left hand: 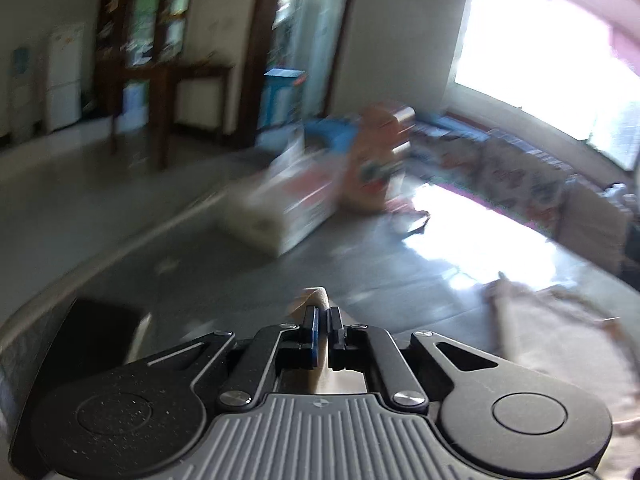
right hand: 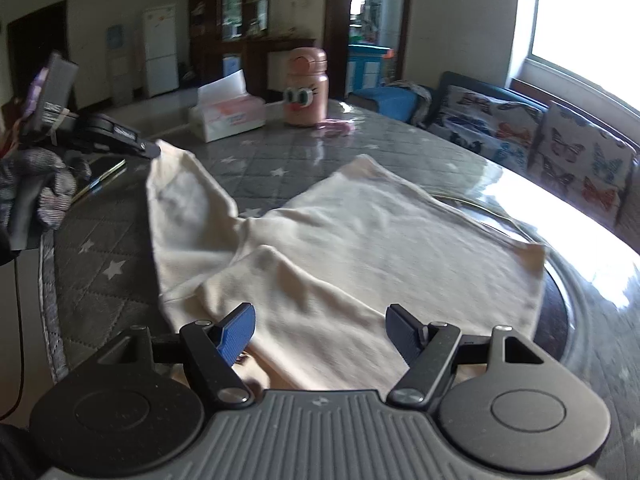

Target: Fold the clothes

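Soft matt cloth garment (right hand: 360, 232) on glossy table (right hand: 500, 176).

A cream garment (right hand: 340, 236) is spread across a round table (right hand: 120, 248), one corner pinched and lifted by the left gripper (right hand: 154, 151) held in a gloved hand (right hand: 36, 188). The right gripper (right hand: 320, 330) is held wide open above the near hem.

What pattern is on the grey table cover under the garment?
White stars on quilted grey table cover, clearest in the right wrist view, around the cream garment.
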Motion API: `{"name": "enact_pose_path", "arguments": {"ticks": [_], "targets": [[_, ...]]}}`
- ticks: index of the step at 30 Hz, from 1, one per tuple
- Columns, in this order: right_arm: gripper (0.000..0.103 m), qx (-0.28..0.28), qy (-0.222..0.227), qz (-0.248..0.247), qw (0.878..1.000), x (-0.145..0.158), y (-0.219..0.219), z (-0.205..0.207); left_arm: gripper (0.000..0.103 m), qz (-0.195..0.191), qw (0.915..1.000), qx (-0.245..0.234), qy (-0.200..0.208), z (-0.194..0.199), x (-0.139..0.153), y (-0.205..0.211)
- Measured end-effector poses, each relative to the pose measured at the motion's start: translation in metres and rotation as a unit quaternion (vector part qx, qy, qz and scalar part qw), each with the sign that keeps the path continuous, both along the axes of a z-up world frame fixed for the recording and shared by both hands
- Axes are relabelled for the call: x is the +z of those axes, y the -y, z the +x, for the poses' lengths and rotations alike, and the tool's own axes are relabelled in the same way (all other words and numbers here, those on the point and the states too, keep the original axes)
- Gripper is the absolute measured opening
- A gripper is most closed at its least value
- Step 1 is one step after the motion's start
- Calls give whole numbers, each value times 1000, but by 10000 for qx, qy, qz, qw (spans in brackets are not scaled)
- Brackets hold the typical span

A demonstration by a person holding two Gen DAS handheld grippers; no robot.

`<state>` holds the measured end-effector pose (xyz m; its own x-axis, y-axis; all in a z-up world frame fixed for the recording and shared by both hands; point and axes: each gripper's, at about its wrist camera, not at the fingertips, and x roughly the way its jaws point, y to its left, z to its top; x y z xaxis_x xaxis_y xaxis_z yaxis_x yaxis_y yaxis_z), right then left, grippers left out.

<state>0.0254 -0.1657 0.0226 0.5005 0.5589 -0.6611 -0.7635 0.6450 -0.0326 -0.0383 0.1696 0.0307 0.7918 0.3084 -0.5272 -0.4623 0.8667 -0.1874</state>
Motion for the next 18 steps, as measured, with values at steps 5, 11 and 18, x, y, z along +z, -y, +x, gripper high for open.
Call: {"name": "enact_pose_path", "arguments": {"ticks": [5, 11, 18], "targets": [[74, -383, -36, 199, 9991, 3, 30, 3, 4, 122, 9932, -1013, 560, 10, 42, 62], [74, -754, -10, 383, 9964, 4, 65, 2, 4, 150, 9690, -2317, 845, 21, 65, 143], [74, -1168, -65, 534, 9917, 0, 102, 0, 4, 136, 9341, -3497, 707, 32, 56, 225]]}}
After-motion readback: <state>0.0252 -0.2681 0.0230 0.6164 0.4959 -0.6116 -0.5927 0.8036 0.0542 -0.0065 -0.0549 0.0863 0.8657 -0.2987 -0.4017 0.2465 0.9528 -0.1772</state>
